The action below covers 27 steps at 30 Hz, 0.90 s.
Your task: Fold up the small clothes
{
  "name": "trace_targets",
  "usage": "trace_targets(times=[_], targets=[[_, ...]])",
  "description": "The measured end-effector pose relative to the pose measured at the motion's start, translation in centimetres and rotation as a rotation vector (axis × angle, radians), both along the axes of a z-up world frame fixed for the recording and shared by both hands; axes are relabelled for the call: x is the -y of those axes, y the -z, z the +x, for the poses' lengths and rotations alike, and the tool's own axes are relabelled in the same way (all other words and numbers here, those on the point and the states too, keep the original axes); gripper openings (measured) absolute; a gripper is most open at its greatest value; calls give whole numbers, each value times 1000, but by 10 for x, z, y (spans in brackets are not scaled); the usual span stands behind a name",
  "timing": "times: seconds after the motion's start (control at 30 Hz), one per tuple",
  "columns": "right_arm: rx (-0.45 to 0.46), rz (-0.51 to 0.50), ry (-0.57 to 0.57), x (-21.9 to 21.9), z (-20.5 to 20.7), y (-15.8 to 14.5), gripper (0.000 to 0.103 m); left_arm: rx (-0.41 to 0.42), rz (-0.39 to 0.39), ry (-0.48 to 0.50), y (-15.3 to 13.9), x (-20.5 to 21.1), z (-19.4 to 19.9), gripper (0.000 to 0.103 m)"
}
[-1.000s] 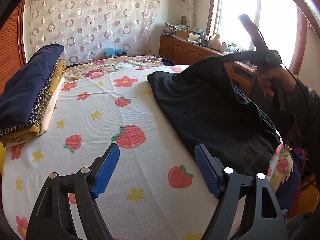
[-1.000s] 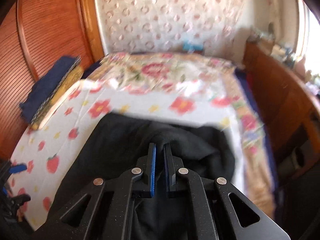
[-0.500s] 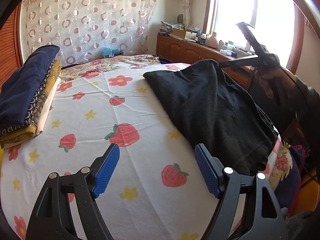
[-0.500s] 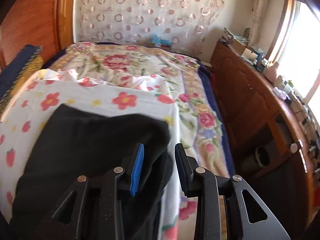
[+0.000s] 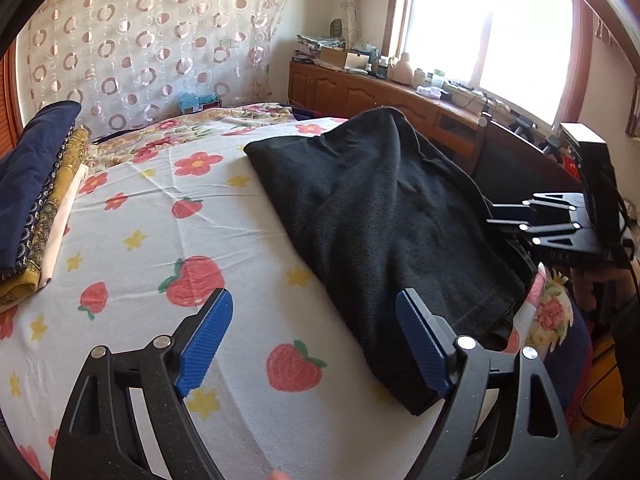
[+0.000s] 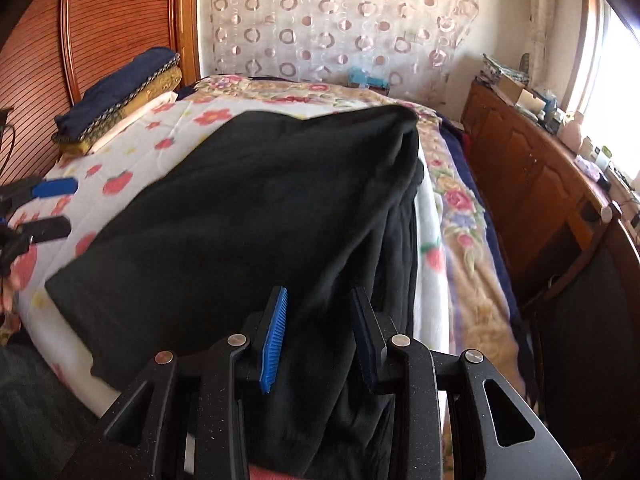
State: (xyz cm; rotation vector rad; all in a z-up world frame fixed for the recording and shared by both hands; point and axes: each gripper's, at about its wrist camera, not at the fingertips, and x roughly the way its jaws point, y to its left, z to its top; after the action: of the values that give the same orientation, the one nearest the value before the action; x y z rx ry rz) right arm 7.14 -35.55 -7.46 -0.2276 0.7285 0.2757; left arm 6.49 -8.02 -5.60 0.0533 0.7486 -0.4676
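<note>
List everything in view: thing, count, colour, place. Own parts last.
black garment: one, black, lying on the bed's right side.
bedsheet: one, white with strawberries and flowers, covering the bed.
folded stack: one, navy on gold on cream, bed's left edge.
curtain: one, sheer with pink rings, back wall.
wooden cabinet: one, brown, under the window.
left gripper: one, black with blue pads, jaws open above the sheet.
right gripper: one, same colours, jaws open over the garment.

Black garment (image 5: 384,216) is matt, fuzzy fleece cloth; the bed sheet (image 5: 224,216) is ribbed woven cotton (strawberry-printed); cabinet (image 6: 532,184) glossy wood.
</note>
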Motion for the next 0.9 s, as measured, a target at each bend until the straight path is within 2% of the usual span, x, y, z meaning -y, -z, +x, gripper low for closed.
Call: trace_targets(times=[0.13,0.17,0.2,0.23,0.43,0.57,0.7,0.9], targets=[[-9,0,-8,9,-12,2,31,-18,25,18,4,9,2,84],[-10,3,-20,11,-14,2,25,-23,29,24,5,11,2,84],[-9,3,-33,12,-15,1,8,-26,33,28,5,12,2,84],[-8,3,-44,14,-18,2,3,-28,39,32,6,15,3,84],[33,54,21,54,-35,-18,2,-36,56,44,7,21,1,84],[18,58,69,75,-38,-14,2,-53,58,49,10,22,1,84],[25,38,111,66,-28,-10,2,-81,46,61,14,18,1,84],[19,65,123,58,-27,-4,26,-111,26,71,18,15,-3,85]])
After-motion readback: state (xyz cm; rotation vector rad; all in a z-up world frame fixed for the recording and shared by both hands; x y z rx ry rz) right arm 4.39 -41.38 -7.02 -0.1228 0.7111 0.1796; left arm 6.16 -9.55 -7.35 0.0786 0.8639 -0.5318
